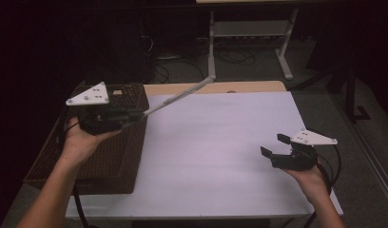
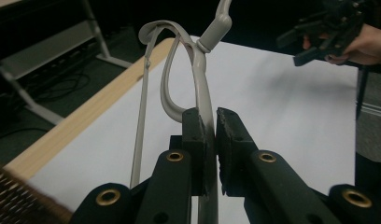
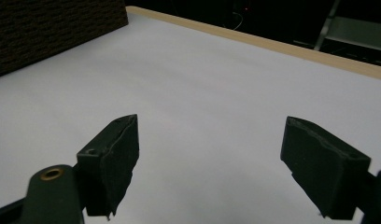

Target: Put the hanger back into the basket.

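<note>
A grey plastic clothes hanger (image 1: 178, 96) sticks out up and to the right from my left gripper (image 1: 137, 115), which is raised over the brown woven basket (image 1: 116, 156) at the table's left. In the left gripper view the pads are shut (image 2: 211, 126) on the hanger's (image 2: 200, 74) arm, and its loop and hook rise beyond them. My right gripper (image 1: 274, 145) hovers over the right side of the white table (image 1: 220, 142). Its jaws stand wide apart (image 3: 209, 154) with nothing between them. The left gripper view also catches that right gripper (image 2: 326, 32) far off at top right.
The basket (image 3: 48, 32) takes up the table's left edge. A wooden strip (image 1: 249, 87) runs along the far edge. Behind the table, a grey metal frame (image 1: 249, 28) and cables lie on the dark floor.
</note>
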`<state>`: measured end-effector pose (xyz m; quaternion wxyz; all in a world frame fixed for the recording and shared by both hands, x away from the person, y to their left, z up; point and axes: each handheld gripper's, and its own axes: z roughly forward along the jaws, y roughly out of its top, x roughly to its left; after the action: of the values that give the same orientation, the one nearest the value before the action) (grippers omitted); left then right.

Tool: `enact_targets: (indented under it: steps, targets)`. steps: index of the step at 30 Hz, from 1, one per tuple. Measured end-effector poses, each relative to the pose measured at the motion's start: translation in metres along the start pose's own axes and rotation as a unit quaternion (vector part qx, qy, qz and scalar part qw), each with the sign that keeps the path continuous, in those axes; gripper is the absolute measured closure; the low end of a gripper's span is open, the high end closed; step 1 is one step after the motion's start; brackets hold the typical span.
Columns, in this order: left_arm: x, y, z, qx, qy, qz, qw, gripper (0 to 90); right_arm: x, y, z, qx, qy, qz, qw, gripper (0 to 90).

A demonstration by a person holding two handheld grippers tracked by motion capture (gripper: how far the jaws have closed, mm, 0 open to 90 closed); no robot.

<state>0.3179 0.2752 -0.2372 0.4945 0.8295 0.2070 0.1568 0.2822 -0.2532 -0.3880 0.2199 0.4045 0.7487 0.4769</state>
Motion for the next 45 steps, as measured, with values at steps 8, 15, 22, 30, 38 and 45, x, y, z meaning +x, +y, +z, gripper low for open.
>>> enact_targets:
  steps: [8, 15, 22, 30, 38, 45]
  targets:
    - [0.02, -0.015, -0.038, -0.013, 0.038, -0.024, 0.9989, 83.1, 0.0, 0.0, 0.001, 0.002, -0.001, -0.001, 1.0, 18.6]
    - [0.032, -0.032, -0.07, -0.015, 0.073, -0.042, 0.9963, 83.1, -0.001, -0.001, 0.001, 0.005, -0.003, 0.0, 1.0, 18.6]
    - [0.043, -0.053, -0.099, -0.018, 0.098, -0.065, 0.9929, 83.0, -0.001, -0.001, 0.003, 0.007, -0.003, -0.002, 1.0, 18.5]
    - [0.051, -0.08, -0.115, 0.003, 0.112, -0.09, 0.9896, 83.0, -0.001, -0.001, 0.003, 0.01, -0.004, -0.001, 0.9999, 18.5]
    - [0.053, -0.097, -0.128, 0.011, 0.12, -0.106, 0.987, 83.0, -0.001, -0.001, 0.004, 0.011, -0.005, -0.002, 0.9999, 18.5]
    - [0.057, -0.11, -0.124, 0.036, 0.117, -0.118, 0.9855, 82.9, -0.001, -0.001, 0.005, 0.011, -0.005, -0.005, 0.9999, 18.5]
